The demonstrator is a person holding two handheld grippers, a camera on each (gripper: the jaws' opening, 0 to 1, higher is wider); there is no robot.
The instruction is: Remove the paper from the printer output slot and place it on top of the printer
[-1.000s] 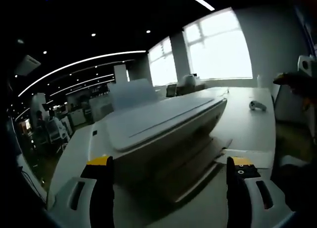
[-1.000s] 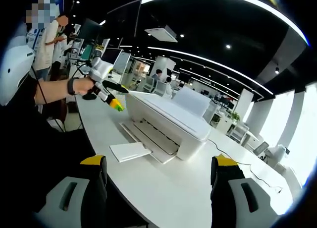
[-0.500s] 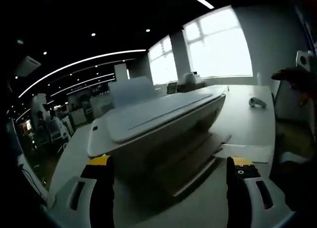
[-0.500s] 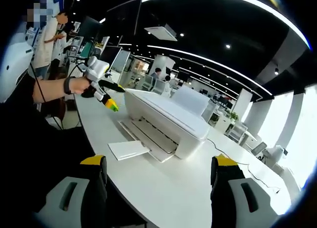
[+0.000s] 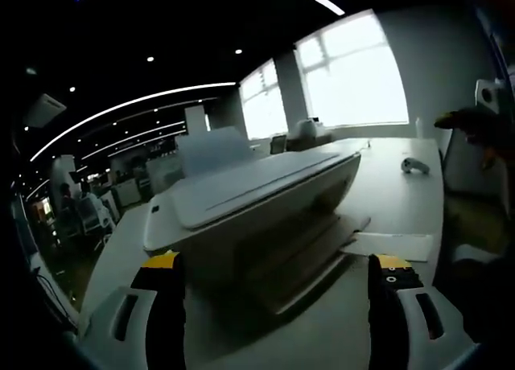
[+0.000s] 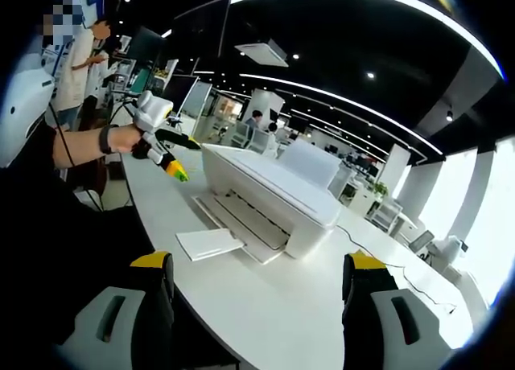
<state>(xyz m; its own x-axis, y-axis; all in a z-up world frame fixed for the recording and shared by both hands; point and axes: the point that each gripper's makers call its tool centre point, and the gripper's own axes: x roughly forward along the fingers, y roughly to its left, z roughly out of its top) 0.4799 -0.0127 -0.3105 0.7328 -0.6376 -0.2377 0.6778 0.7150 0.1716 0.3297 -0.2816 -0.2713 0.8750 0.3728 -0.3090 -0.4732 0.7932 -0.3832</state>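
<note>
On a long white table point(image 6: 265, 306) in a big dim office with bright ceiling strips and windows sits one white printer point(image 6: 269, 195). One sheet of paper point(image 6: 209, 243) sticks out of its front tray. No words can be read. The left gripper point(image 6: 173, 156) and right gripper point(image 6: 256, 275) both gape wide, holding nothing.

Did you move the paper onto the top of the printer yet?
Not yet. Nothing looks done: the paper lies at the end of the output tray, and the printer top is bare. In hand: nothing, the left gripper hovers beside the printer and the right gripper hangs open. Left: grab the paper, lift it, lay it on top.
</note>
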